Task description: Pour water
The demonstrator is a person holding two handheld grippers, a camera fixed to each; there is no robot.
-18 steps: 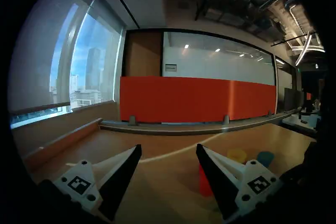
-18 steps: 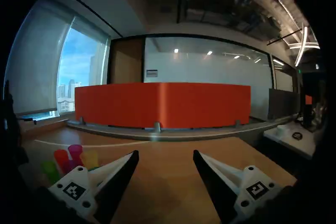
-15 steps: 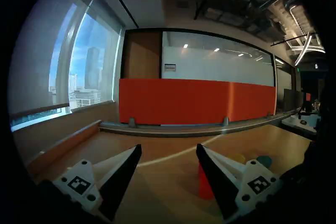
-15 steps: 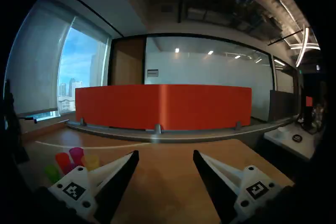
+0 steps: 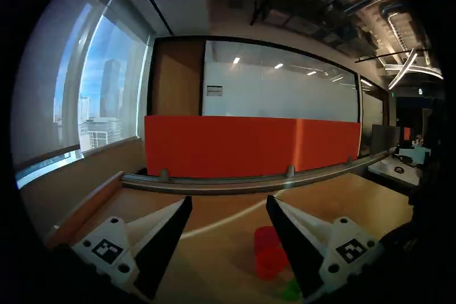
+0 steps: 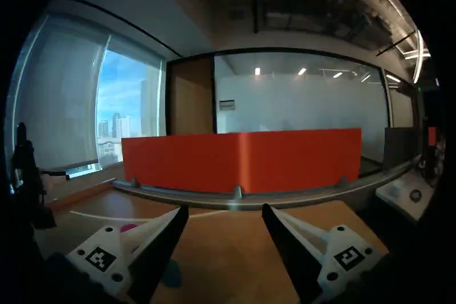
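Gripping: nothing; we hold left gripper (image 5: 228,198) and right gripper (image 6: 225,207) wide apart, empty
Cups: red cups (image 5: 268,251) on table (image 5: 216,247), just ahead, low, beside left gripper's right finger
Blue cup (image 6: 171,272): low beside right gripper's left finger
Nearer: we judge the left gripper

cups (image 5: 269,251) on table (image 5: 219,255), partition (image 5: 251,145) behind

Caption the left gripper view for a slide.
Open left tool poised over a wooden table, red cups just ahead, orange partition beyond.
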